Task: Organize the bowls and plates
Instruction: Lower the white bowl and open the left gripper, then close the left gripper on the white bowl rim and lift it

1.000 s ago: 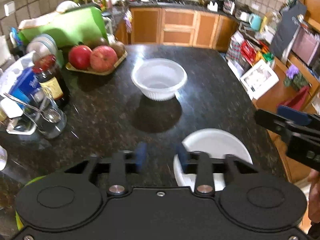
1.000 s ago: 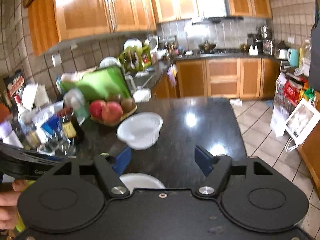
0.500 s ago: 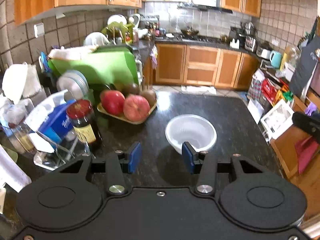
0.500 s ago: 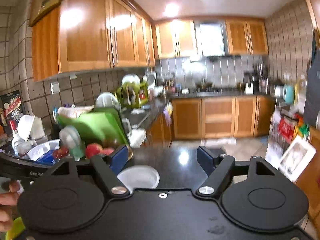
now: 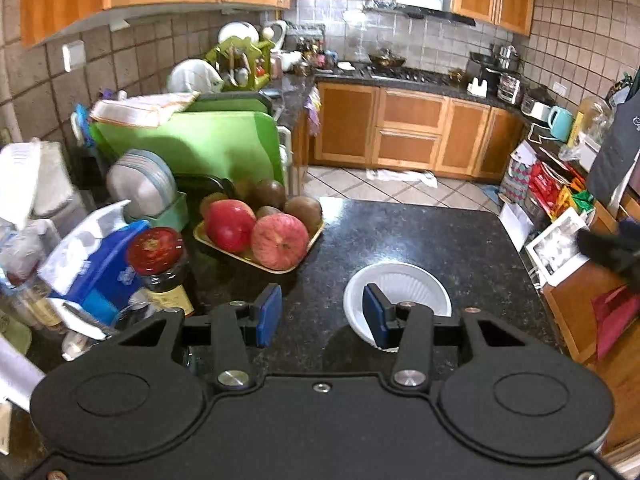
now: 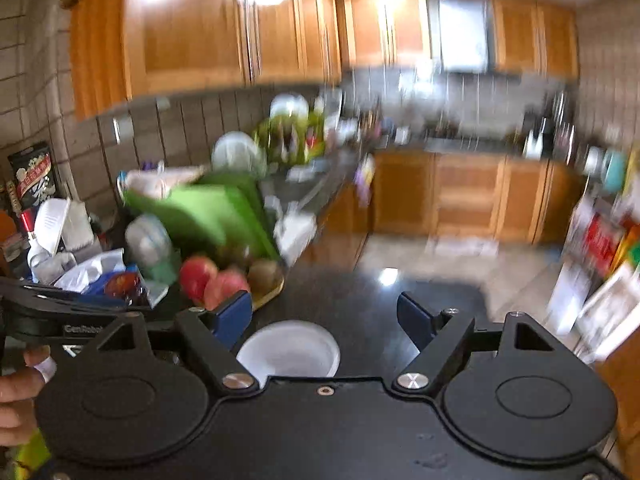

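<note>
- Dark speckled granite counter (image 5: 400, 240) in a wood-cabinet kitchen; clutter crowds its side to the left of both tongs, including a fruit tray (image 5: 256, 236), a red-lidded jar (image 5: 158, 260) and a green cutting board (image 5: 208, 148).
- Left gripper (image 5: 320, 316): jaws part-open, nothing between the blue pads, only bare counter showing through the gap.
- White bowl (image 5: 404, 292): upright on the counter, just ahead of the left tongs and slightly to their right; the right-hand pad overlaps its near rim in view, though contact cannot be confirmed.
- Right gripper (image 6: 326, 320): released and empty; its jaws have just been opening wider. The same white bowl (image 6: 288, 350) lies low between its fingers, partly hidden by the tool body; this view is motion-blurred.
- Key relation: the bowl is round, with no long axis, so approach angle matters little. Judged from both views, either tongs could reach it; the right one is better centred.
- A hand (image 6: 18, 392) holds the left tool.
</note>
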A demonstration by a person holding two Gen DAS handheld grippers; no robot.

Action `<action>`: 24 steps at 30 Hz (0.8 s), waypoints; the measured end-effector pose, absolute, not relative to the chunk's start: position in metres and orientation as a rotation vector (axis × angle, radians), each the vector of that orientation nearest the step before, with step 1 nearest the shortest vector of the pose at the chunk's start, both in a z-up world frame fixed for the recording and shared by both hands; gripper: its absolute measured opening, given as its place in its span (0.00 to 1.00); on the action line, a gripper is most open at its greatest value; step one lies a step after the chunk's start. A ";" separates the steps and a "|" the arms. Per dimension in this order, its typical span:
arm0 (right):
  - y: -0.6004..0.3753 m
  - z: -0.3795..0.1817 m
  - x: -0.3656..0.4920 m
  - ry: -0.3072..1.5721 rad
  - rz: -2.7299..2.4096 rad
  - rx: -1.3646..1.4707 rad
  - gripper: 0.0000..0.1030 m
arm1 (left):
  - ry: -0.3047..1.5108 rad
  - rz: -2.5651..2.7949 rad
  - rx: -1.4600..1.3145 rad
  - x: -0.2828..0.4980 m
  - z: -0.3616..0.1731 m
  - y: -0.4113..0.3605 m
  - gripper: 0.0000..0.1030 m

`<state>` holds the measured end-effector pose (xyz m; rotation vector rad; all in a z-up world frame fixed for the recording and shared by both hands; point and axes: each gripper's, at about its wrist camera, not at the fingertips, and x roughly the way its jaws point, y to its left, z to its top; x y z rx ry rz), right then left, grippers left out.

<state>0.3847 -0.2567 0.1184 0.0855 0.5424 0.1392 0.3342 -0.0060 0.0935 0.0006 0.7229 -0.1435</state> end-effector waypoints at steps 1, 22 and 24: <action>-0.258 0.112 0.396 0.578 0.144 0.101 0.78 | 0.734 -0.152 -0.001 0.340 0.091 -0.007 0.52; -0.240 -0.011 0.519 0.924 0.153 0.122 0.54 | 0.978 -0.197 0.050 0.423 0.011 -0.031 0.47; -0.237 -0.014 0.523 0.936 0.157 0.128 0.53 | 0.986 -0.197 0.052 0.425 0.009 -0.033 0.47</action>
